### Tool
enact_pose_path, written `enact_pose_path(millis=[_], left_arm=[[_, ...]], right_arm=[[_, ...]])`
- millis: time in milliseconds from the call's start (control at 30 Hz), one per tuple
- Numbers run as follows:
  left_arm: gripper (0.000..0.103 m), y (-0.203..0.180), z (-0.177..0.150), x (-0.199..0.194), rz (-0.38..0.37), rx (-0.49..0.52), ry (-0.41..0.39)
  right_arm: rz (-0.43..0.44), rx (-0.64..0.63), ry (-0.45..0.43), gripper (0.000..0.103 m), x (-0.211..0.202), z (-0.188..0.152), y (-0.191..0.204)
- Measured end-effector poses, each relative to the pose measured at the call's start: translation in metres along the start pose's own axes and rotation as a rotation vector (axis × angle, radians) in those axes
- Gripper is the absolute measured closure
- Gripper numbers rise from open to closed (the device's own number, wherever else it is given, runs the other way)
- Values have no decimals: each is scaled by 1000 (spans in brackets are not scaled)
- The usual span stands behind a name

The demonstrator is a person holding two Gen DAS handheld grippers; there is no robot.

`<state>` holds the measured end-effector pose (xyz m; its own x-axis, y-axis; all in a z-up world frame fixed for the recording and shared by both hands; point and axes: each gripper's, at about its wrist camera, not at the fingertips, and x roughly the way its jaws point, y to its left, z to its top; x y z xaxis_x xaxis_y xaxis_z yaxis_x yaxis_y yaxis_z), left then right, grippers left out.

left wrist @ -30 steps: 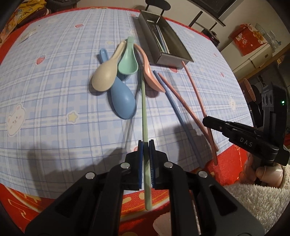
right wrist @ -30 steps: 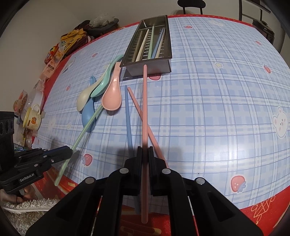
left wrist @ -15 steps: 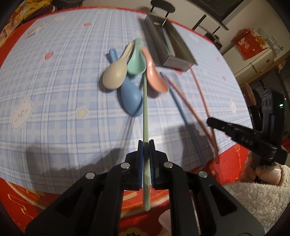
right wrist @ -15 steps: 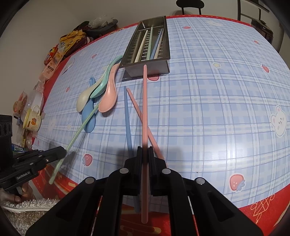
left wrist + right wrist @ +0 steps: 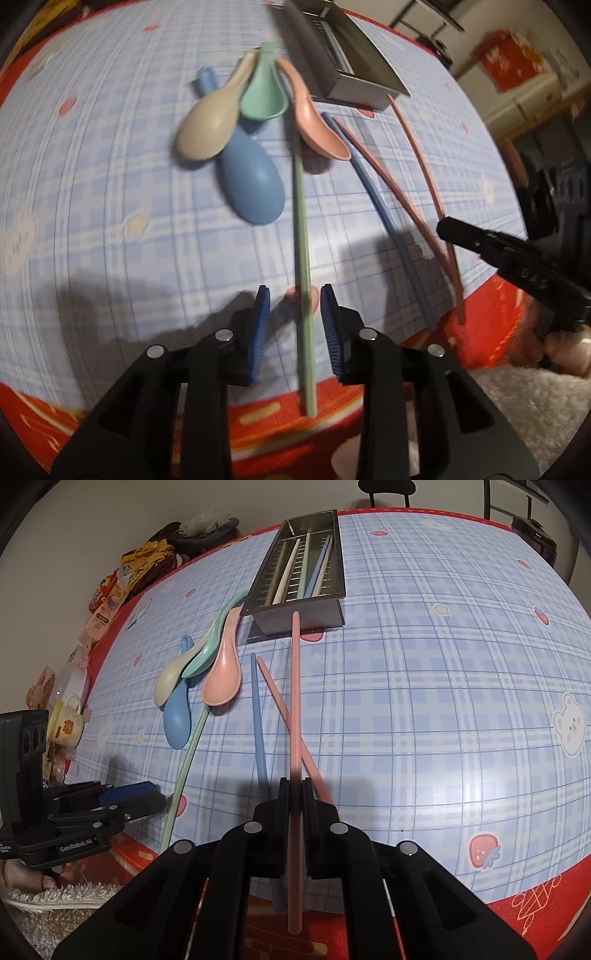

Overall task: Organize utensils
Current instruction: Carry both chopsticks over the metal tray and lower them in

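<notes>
My left gripper (image 5: pixel 294 291) hangs over the table's near edge with its jaws opening. The green chopstick (image 5: pixel 301 221) runs between the blue pads (image 5: pixel 260 317) without either pad pressing it, and its far end lies by the spoons. My right gripper (image 5: pixel 294 781) is shut on a pink chopstick (image 5: pixel 294 686) whose tip points at the steel tray (image 5: pixel 321 616). Several chopsticks lie in that tray. A blue chopstick (image 5: pixel 258 716) and a second pink chopstick (image 5: pixel 277 698) lie on the cloth. Beige (image 5: pixel 207 129), green (image 5: pixel 264 96), pink (image 5: pixel 317 125) and blue (image 5: pixel 251 184) spoons lie piled together.
A yellow mug (image 5: pixel 66 723) and snack packets (image 5: pixel 103 605) crowd the table's left edge. A dark chair (image 5: pixel 384 487) stands behind the far edge. A fluffy white sleeve (image 5: pixel 517 406) shows below the right gripper (image 5: pixel 443 225). The checked cloth to the right holds nothing.
The left jaws have parted and let go of the green chopstick, and that gripper has sunk closer to the table. The right gripper and its pink chopstick have not moved.
</notes>
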<state>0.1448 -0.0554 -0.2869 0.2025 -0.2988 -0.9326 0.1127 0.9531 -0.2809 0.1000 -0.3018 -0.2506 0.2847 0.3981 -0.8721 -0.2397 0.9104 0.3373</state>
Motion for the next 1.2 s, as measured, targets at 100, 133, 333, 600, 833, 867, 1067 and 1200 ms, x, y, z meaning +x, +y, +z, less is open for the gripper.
enact_pose_path(millis=[100, 133, 333, 600, 833, 867, 1067, 1200], left_arm=[[74, -10, 8, 11, 41, 43, 4], [75, -15, 11, 12, 59, 70, -5], [85, -31, 22, 20, 161, 158, -26], [93, -21, 14, 18, 105, 103, -21], [93, 1, 0, -13, 36, 4, -78], [93, 4, -1, -19, 22, -14, -91], [93, 18, 4, -32, -39, -104, -114], [93, 24, 12, -36, -78, -142, -116]], right_arm=[[0, 2, 1, 96, 1, 0, 0], [0, 3, 1, 96, 1, 0, 0], [-1, 15, 3, 96, 2, 0, -3], [0, 16, 0, 96, 1, 0, -4], [13, 15, 2, 96, 2, -1, -2], [14, 12, 2, 96, 2, -1, -2], [21, 11, 6, 96, 3, 0, -1], [29, 30, -1, 96, 1, 3, -6]])
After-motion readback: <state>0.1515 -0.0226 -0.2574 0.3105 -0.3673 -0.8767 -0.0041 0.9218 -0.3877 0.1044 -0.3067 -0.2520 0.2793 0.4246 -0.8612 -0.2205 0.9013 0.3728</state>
